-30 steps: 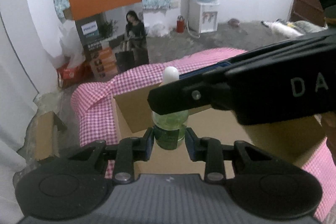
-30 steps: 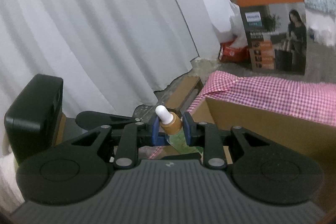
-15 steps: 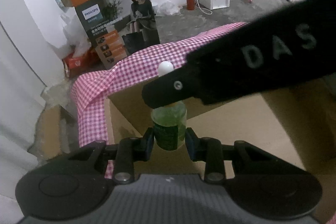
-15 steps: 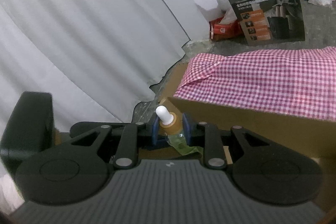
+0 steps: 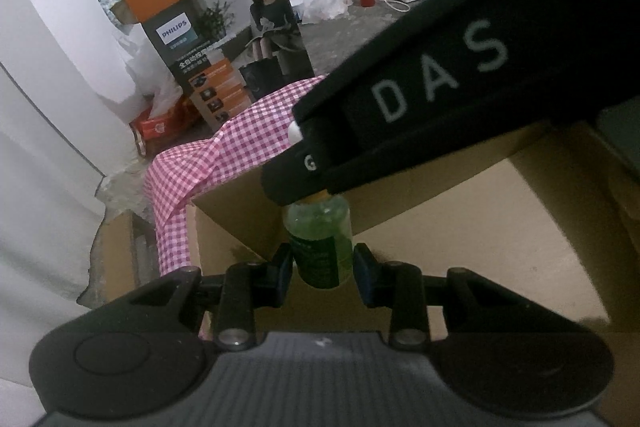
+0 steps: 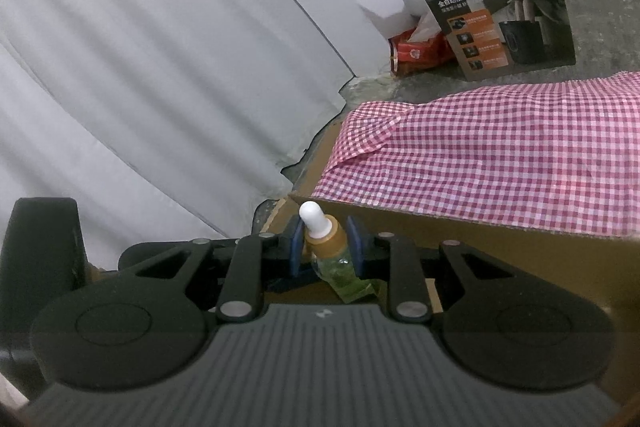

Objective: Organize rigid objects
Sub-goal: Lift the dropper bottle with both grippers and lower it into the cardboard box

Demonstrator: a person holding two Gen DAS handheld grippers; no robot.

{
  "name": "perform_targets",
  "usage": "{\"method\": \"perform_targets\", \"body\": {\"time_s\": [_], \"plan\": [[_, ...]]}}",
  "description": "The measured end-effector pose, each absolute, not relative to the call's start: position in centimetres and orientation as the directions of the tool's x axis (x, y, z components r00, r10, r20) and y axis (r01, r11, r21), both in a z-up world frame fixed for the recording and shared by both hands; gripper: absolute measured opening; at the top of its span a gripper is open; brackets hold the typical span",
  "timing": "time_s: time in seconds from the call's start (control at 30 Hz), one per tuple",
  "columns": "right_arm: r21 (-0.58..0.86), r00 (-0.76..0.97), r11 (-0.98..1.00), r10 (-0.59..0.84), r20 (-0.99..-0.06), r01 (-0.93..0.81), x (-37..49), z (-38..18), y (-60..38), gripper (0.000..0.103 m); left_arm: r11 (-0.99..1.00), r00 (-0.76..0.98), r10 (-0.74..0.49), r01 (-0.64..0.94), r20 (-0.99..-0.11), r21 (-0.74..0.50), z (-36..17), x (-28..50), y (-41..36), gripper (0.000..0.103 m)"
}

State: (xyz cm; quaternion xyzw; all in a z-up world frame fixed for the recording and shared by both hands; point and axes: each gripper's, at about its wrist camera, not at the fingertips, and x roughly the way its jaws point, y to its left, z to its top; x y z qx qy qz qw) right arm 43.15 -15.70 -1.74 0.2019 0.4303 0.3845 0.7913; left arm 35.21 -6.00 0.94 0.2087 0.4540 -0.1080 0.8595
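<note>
Both hands dropped toward box [image 5: 460, 227] since earlier frame, bottle [image 5: 320, 247] now inside its near corner. I keep left gripper [image 5: 322, 273] clamped on bottle body, right gripper [image 6: 325, 247] clamped on neck under dropper tip. Long axis upright, slightly tilted; floor of box right below

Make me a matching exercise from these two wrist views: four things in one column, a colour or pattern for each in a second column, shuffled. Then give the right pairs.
Things
1. dropper bottle, its liquid
2. dropper bulb
3. cloth
4. cardboard box

Colours or patterns
A. plain brown
B. white
C. green
D. pink and white checks

Pairs: 1-C, 2-B, 3-D, 4-A

The left tongs clamp the bottle's body, and the right tongs clamp its collar just below the bulb.
</note>
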Motion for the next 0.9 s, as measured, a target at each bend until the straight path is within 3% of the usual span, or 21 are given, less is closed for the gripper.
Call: {"method": "perform_targets", "body": {"time_s": [0.73, 0.9], "plan": [[0.593, 0.301, 0.669, 0.738, -0.604, -0.449, 42.9, -4.4, -13.3, 0.025, 0.906, 0.57, -0.046, 0.369, -0.82, 0.206, 2.0, 34.6, -4.7, 0.035], [0.551, 0.293, 0.671, 0.727, -0.621, -0.495, 42.4, -3.9, -12.4, 0.029, 0.909, 0.602, -0.076, 0.37, -0.795, 0.193, 3.1, 33.5, -4.3, 0.047]]}}
